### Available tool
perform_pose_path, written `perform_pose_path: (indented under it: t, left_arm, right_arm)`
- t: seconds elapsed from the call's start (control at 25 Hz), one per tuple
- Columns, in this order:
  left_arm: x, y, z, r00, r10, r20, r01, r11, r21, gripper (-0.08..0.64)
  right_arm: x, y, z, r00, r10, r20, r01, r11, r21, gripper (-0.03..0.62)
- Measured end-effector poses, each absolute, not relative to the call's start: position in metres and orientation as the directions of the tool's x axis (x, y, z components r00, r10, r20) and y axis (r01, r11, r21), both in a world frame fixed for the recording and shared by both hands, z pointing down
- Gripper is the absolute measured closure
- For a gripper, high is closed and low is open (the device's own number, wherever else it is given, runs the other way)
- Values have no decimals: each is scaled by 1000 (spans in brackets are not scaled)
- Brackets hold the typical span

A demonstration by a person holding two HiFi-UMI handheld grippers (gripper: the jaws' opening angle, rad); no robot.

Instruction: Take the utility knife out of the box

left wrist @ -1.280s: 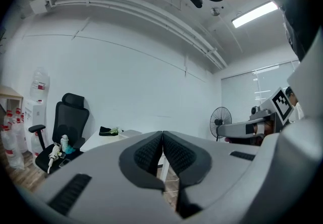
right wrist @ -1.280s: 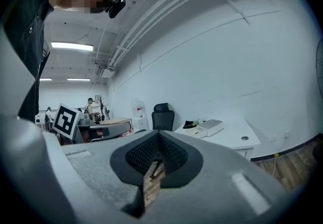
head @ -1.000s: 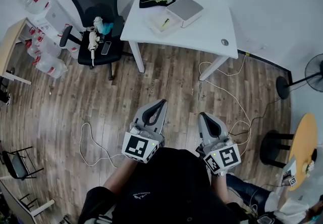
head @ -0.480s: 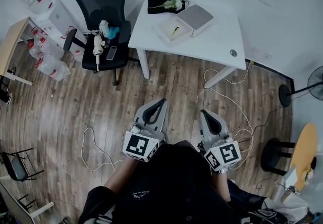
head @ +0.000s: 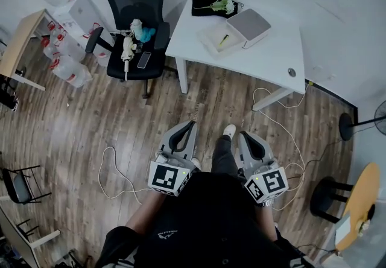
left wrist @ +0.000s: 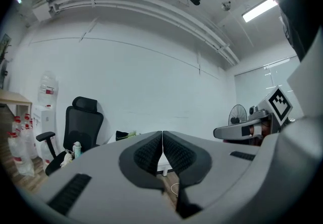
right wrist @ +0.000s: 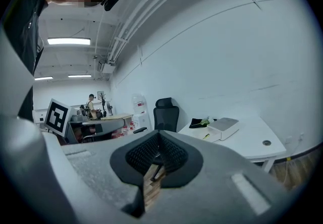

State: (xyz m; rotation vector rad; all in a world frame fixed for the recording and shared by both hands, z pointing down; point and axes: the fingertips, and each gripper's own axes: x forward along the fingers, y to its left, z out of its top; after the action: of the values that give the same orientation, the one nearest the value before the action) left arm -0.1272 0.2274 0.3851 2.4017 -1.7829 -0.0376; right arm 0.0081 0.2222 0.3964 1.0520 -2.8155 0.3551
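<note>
On the white table [head: 271,58] lies an open shallow box [head: 222,38] holding a yellow-green utility knife [head: 224,38]. Its grey lid [head: 256,26] rests beside it. My left gripper [head: 192,122] and right gripper [head: 243,135] are held side by side over the wooden floor, well short of the table. Both point toward it, both are shut, and neither holds anything. The right gripper view shows shut pads [right wrist: 158,133], with the box [right wrist: 206,136] and lid [right wrist: 223,126] far ahead. In the left gripper view the shut jaws hide most of the table.
A black office chair [head: 136,1] with small items on its seat stands left of the table. Water bottles [head: 63,58] and a wooden desk [head: 18,43] are at far left. Cables [head: 114,170] trail across the floor. A round wooden table [head: 362,191] and a fan [head: 380,117] are at right.
The table, box and chair have slid lower and to the right in the head view as the person walks toward them. A foot now shows between the two grippers. Both stay shut.
</note>
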Motion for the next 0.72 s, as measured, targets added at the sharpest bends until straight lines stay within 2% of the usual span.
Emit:
perform_pose_path:
  t: [0.72]
  left_arm:
    - [-142, 109, 393, 149, -983, 105, -983, -135, 128, 554]
  right_arm:
    - [-13, 75, 397, -836, -509, 207, -544, 819, -183, 589]
